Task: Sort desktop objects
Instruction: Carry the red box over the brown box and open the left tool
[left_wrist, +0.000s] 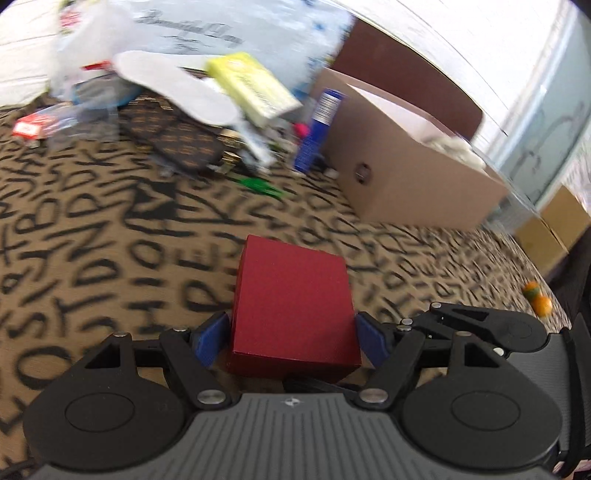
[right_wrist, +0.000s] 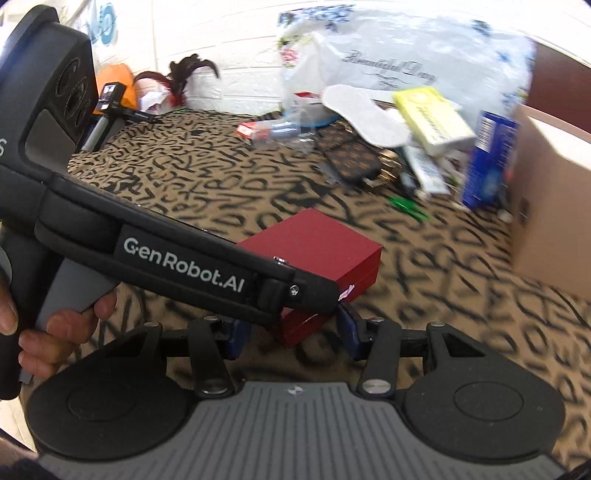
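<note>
A dark red box (left_wrist: 291, 310) sits between the blue pads of my left gripper (left_wrist: 291, 338), which is shut on it above the letter-patterned cloth. In the right wrist view the same red box (right_wrist: 325, 243) shows with the left gripper's black body (right_wrist: 177, 258) across it. My right gripper (right_wrist: 291, 332) is open and empty just behind the box. A pile of objects lies at the back: a white insole (left_wrist: 173, 85), a yellow box (left_wrist: 255, 86), a blue box (left_wrist: 317, 129), a patterned wallet (left_wrist: 173, 136).
An open cardboard box (left_wrist: 410, 170) stands at the right, also in the right wrist view (right_wrist: 550, 192). A green clip (left_wrist: 258, 186) lies on the cloth. Orange items (left_wrist: 537, 297) lie at the right edge. A white plastic bag (right_wrist: 388, 55) sits behind the pile.
</note>
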